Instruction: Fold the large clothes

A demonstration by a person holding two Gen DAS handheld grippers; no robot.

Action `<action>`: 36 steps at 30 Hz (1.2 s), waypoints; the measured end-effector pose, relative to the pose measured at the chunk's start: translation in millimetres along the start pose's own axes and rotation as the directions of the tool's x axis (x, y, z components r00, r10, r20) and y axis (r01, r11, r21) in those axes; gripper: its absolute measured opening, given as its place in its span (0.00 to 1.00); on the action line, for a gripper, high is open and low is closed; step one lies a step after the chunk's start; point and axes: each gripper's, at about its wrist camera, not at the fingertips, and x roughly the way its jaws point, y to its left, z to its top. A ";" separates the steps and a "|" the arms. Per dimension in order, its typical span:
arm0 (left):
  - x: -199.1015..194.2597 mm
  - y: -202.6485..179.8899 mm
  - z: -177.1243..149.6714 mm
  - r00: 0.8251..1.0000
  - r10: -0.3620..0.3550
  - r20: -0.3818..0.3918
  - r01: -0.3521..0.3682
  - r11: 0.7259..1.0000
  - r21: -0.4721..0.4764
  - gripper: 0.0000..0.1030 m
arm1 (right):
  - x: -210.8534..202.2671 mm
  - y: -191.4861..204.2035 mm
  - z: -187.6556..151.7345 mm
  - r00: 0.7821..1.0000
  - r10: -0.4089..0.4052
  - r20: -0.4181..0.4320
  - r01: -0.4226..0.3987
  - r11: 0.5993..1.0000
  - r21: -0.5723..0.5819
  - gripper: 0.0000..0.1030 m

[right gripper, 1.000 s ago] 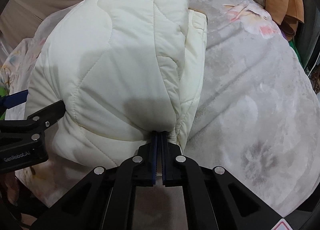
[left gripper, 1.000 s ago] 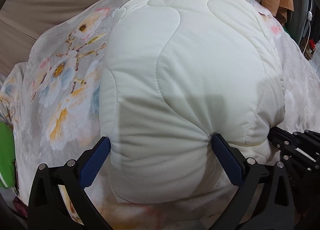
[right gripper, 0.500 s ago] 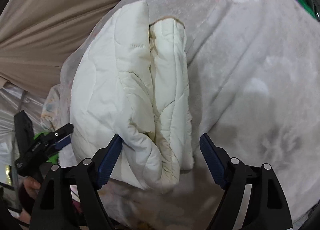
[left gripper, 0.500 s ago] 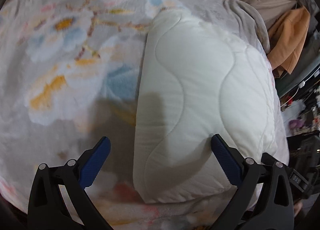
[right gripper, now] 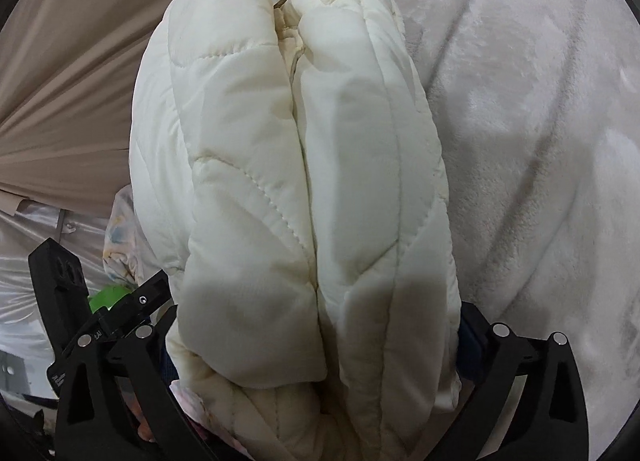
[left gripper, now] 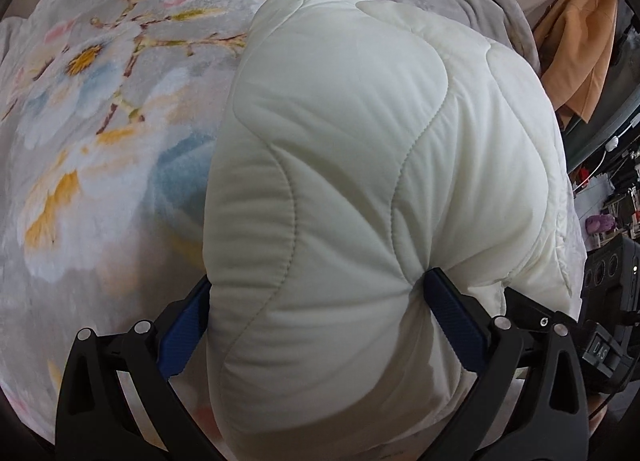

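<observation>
Left gripper (left gripper: 316,321) is straddling the puffy quilted cream jacket (left gripper: 380,189) at bottom centre, fingers spread wide, right blue pad (left gripper: 452,321) denting the padding. Right gripper (right gripper: 316,345) is likewise splayed around the folded bundle (right gripper: 304,189), having released half a second ago. Behind, the fleecy floral blanket (left gripper: 100,109) is filling upper left; an orange cloth (left gripper: 580,53) is hanging upper right.
</observation>
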 end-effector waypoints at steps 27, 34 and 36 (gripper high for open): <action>-172.0 157.4 95.2 0.919 0.056 0.390 -0.076 0.996 0.037 0.74 | 35.3 258.4 25.1 0.974 0.169 0.148 -0.096 0.910 -0.403 0.64; -103.8 246.1 79.6 0.946 0.196 0.259 -0.188 0.981 -0.056 0.64 | 69.9 217.6 1.1 0.986 0.005 0.167 0.032 0.975 -0.218 0.57; -118.2 244.2 67.7 0.938 0.213 0.273 -0.211 0.977 -0.039 0.64 | 51.3 236.6 -15.6 0.973 -0.048 0.225 0.117 0.946 -0.304 0.29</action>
